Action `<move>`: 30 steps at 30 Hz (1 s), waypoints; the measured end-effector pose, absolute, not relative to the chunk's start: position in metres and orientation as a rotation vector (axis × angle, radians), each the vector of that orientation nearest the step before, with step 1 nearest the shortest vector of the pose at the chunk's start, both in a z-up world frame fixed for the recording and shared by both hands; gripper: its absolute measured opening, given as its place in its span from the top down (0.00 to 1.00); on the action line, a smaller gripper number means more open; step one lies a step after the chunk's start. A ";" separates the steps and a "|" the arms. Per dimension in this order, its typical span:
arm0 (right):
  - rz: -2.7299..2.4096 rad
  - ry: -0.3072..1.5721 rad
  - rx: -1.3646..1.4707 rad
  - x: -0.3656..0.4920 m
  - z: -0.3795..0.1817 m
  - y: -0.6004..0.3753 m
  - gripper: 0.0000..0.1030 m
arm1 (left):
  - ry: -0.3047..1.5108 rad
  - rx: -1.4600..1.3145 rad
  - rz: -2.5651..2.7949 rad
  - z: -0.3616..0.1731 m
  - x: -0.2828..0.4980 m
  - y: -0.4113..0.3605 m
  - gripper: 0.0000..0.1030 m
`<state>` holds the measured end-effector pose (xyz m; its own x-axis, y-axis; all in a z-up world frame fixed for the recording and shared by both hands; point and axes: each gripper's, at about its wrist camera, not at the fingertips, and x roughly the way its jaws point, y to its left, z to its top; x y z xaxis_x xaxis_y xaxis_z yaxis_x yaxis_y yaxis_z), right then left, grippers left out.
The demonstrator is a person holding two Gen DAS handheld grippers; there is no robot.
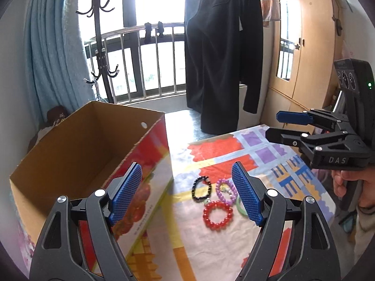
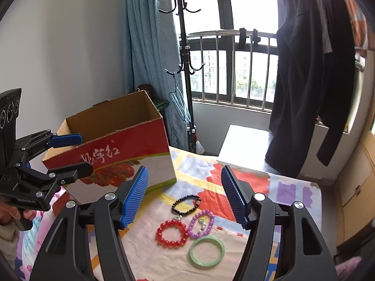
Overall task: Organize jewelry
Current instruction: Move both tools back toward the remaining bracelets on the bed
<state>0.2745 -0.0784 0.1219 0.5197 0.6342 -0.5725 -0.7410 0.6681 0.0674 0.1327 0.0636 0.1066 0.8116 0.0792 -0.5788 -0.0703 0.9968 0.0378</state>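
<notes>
While fingers [image 2: 230, 187] gape, bracelets [image 2: 172, 233] touch.

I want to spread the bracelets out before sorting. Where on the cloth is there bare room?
Free: the cloth beyond the bracelets toward its far edge, and the near strip in front of the red bracelet and green bangle. Crowded: the red, green, purple and black bracelets cluster closely. The cardboard box takes the left.
</notes>
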 end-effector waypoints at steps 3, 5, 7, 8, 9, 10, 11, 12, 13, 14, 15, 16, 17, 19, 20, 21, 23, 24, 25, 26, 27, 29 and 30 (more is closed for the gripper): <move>0.818 0.616 -0.197 0.277 0.112 -0.089 0.38 | 0.637 0.014 0.057 0.096 0.139 0.053 0.26; 0.815 0.634 -0.196 0.280 0.102 -0.094 0.38 | 0.658 0.011 0.051 0.086 0.145 0.049 0.26; 0.806 0.644 -0.212 0.280 0.093 -0.097 0.38 | 0.681 0.002 0.045 0.074 0.150 0.047 0.26; 0.801 0.652 -0.222 0.281 0.088 -0.097 0.38 | 0.690 -0.004 0.040 0.069 0.153 0.047 0.26; 0.800 0.657 -0.228 0.281 0.084 -0.098 0.38 | 0.698 -0.009 0.037 0.063 0.155 0.047 0.26; 0.799 0.664 -0.231 0.282 0.080 -0.099 0.38 | 0.706 -0.014 0.035 0.057 0.158 0.047 0.26; 0.801 0.672 -0.229 0.283 0.076 -0.100 0.38 | 0.712 -0.017 0.034 0.051 0.160 0.047 0.26; 0.802 0.683 -0.224 0.285 0.072 -0.101 0.38 | 0.714 -0.019 0.036 0.046 0.159 0.048 0.26; 0.800 0.691 -0.223 0.285 0.067 -0.102 0.38 | 0.717 -0.021 0.036 0.041 0.160 0.048 0.26; 0.797 0.699 -0.227 0.287 0.063 -0.102 0.38 | 0.724 -0.026 0.032 0.034 0.161 0.048 0.26; 0.795 0.705 -0.228 0.287 0.059 -0.103 0.38 | 0.738 -0.033 0.029 0.026 0.162 0.048 0.26; 0.791 0.717 -0.223 0.289 0.054 -0.104 0.38 | 0.754 -0.036 0.023 0.018 0.165 0.047 0.26; 0.790 0.725 -0.219 0.291 0.051 -0.105 0.38 | 0.762 -0.039 0.022 0.013 0.165 0.048 0.26; 0.788 0.741 -0.214 0.293 0.041 -0.106 0.38 | 0.780 -0.049 0.013 0.002 0.166 0.048 0.26; 0.789 0.749 -0.215 0.294 0.036 -0.106 0.38 | 0.785 -0.055 0.007 -0.002 0.167 0.047 0.26; 0.787 0.756 -0.220 0.295 0.031 -0.106 0.38 | 0.786 -0.055 0.007 -0.005 0.167 0.046 0.26; 0.776 0.770 -0.238 0.296 0.020 -0.106 0.38 | 0.795 -0.050 0.007 -0.011 0.169 0.046 0.26; 0.772 0.780 -0.242 0.297 0.014 -0.106 0.38 | 0.800 -0.047 0.007 -0.015 0.171 0.046 0.26; 0.767 0.785 -0.244 0.298 0.010 -0.106 0.38 | 0.804 -0.042 0.009 -0.018 0.172 0.046 0.26; 0.761 0.792 -0.247 0.299 0.006 -0.107 0.38 | 0.807 -0.041 0.011 -0.021 0.173 0.046 0.26; 0.757 0.798 -0.250 0.300 0.001 -0.107 0.38 | 0.810 -0.044 0.014 -0.024 0.175 0.047 0.26; 0.744 0.811 -0.259 0.302 -0.008 -0.110 0.38 | 0.817 -0.046 0.018 -0.030 0.179 0.049 0.26; 0.732 0.817 -0.268 0.302 -0.013 -0.110 0.38 | 0.821 -0.045 0.021 -0.034 0.181 0.049 0.26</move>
